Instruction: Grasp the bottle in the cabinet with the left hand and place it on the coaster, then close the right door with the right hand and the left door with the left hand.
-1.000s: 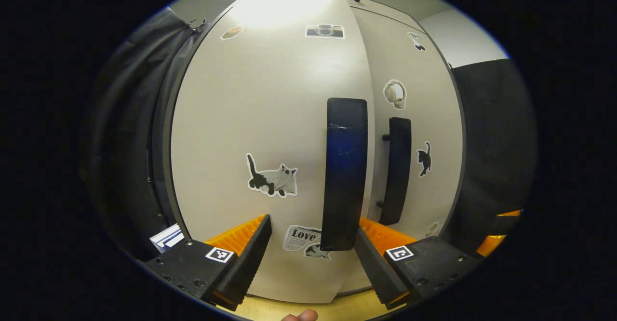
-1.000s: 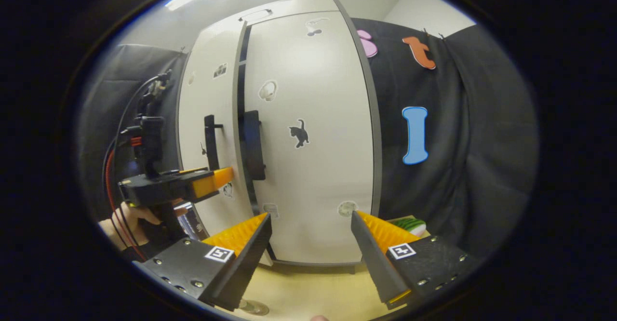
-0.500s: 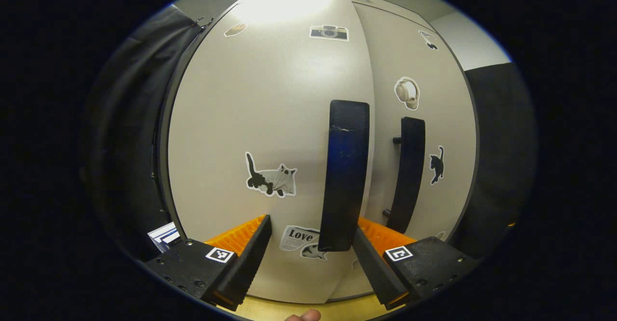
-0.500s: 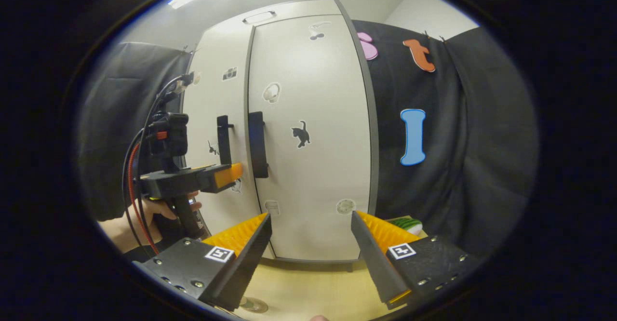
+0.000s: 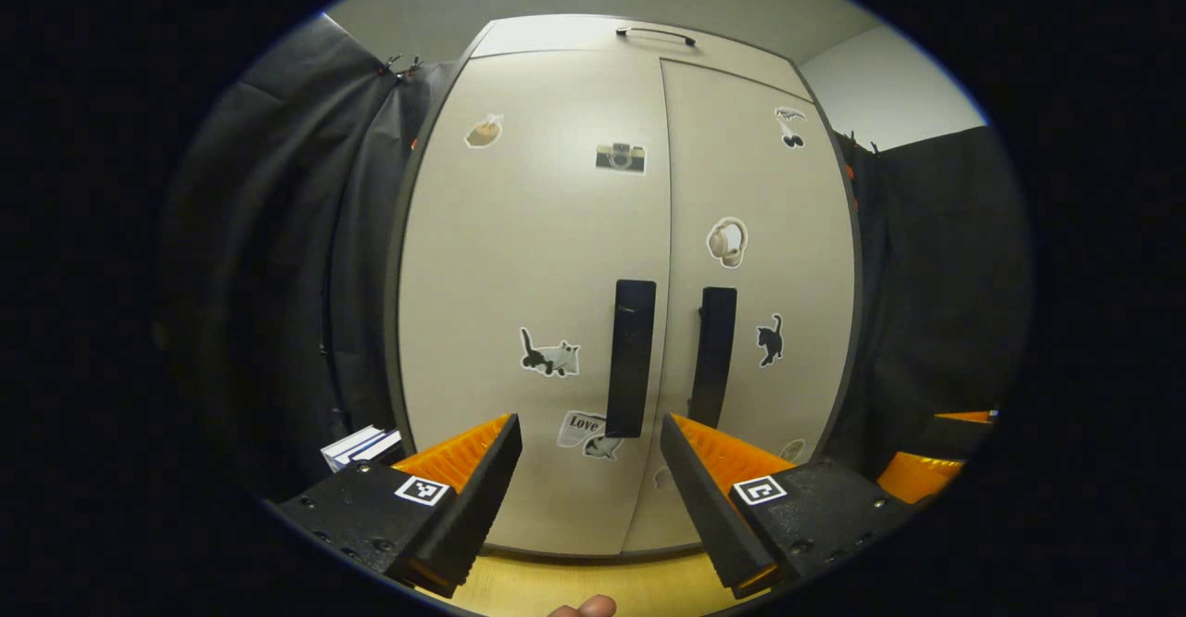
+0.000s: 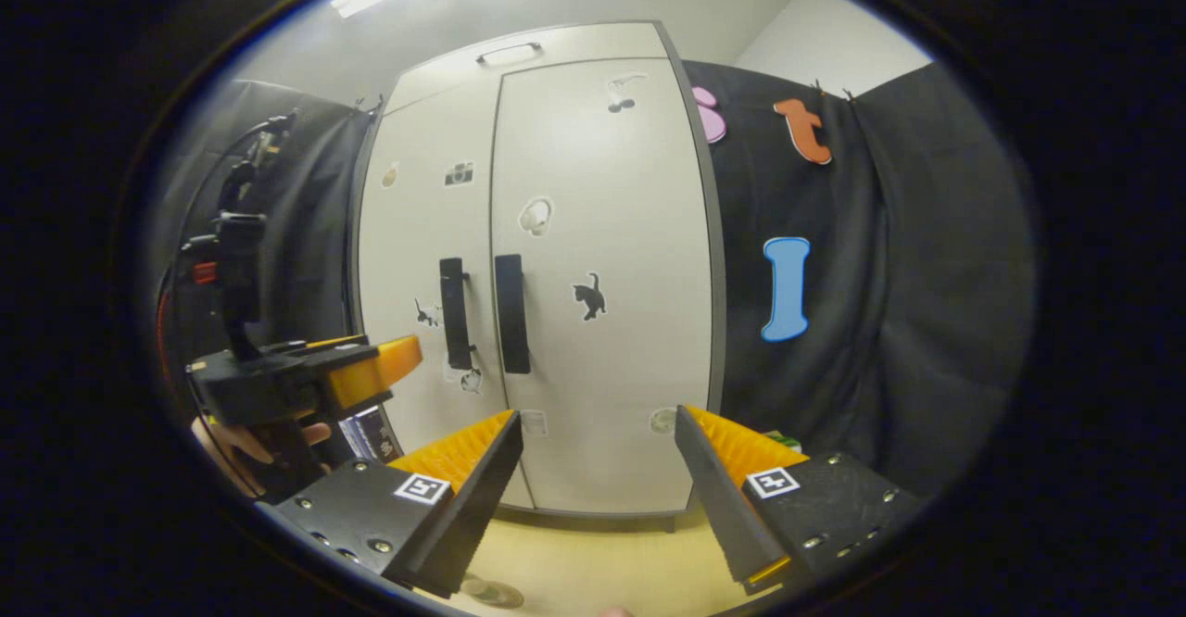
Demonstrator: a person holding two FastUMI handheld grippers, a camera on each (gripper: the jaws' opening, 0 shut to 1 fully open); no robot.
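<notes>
Since a second ago the left gripper has pulled back from the pale grey sticker-covered cabinet, whose left door now sits flush with the right door, black bar handles side by side. Both the left and the right gripper have their fingers spread apart, holding nothing. The bottle isn't visible; a round disc, possibly the coaster, is cut off at the wooden surface's lower edge.

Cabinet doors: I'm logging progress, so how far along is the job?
Both look shut: the left door and right door meet flush, handles side by side. The left gripper and right gripper are open, holding nothing, off the cabinet. The bottle and coaster can't be confirmed here.
</notes>
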